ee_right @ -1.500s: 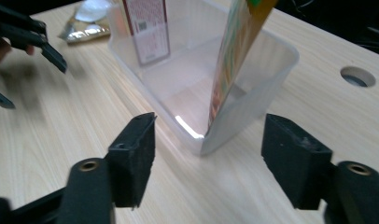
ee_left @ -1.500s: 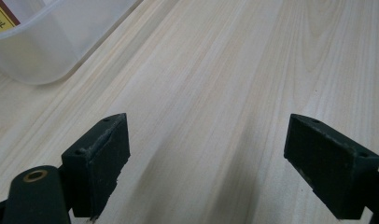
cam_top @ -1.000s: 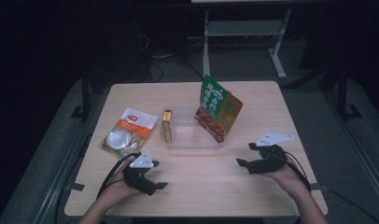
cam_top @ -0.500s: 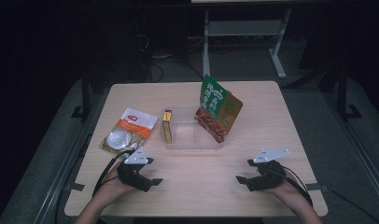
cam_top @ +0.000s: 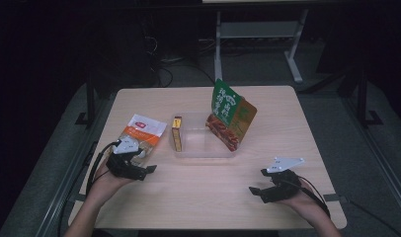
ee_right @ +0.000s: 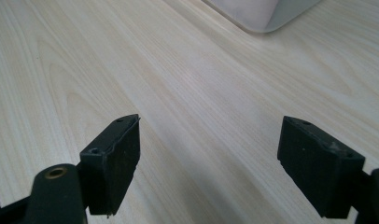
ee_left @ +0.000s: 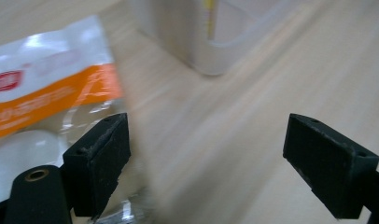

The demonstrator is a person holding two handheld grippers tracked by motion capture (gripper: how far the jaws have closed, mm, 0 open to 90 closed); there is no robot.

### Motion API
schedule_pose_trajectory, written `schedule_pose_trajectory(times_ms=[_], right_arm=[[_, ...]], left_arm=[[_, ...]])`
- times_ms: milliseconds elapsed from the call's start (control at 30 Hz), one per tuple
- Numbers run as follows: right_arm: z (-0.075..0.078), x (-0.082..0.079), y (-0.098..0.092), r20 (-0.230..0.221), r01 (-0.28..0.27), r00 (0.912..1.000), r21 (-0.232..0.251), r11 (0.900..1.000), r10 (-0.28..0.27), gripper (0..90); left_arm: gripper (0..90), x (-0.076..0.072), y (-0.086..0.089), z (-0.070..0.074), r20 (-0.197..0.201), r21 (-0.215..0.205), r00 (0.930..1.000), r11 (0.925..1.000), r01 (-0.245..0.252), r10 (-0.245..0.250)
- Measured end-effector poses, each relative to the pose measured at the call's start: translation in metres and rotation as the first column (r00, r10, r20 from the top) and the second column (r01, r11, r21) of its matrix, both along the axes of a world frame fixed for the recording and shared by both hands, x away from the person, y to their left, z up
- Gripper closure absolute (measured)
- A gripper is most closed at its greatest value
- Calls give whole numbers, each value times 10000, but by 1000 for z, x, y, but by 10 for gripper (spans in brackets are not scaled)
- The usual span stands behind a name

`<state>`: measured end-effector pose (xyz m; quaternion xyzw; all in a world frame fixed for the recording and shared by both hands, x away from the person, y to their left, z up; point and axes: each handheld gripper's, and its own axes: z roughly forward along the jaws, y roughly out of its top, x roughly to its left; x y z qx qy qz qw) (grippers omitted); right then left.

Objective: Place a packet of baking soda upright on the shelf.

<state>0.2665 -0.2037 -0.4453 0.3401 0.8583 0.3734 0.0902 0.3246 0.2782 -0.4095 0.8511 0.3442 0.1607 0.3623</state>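
Left claw (cam_top: 139, 168) released, jaws wide, hovering over near corner of clear snack bag with orange-and-white label (cam_top: 141, 132), at bench's (cam_top: 198, 207) left side just beside clear plastic tub (cam_top: 204, 148). To grip well: lower until one jaw slides under bag edge, pinch sealed border (not crinkly middle), lift slowly. Right claw (cam_top: 262, 190) released, idle low over bare bench. Bag's red logo blurred, unreadable; green pouch (cam_top: 227, 106) print too small.

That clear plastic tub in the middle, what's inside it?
The tub holds a yellow box standing at its left end and a green-and-red snack bag leaning at its right. The bag hides whatever lies beneath it.
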Motion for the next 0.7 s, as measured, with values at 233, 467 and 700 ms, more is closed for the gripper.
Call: schedule_pose_trajectory(times_ms=[233,467,700], right_arm=[[-1,0,2,19,-162,9999,-144,9998,162,207],[-2,0,2,-66,-196,9998,-216,9996,194,208],[-2,0,3,-38,-202,9998,-287,9994,201,212]], left_arm=[[144,26,24,0,137,90,9927,9927,-1202,1201],[146,58,53,-8,177,10,9662,9664,-2572,2571],[169,84,73,-20,-386,297,9426,9433,-3306,3316]])
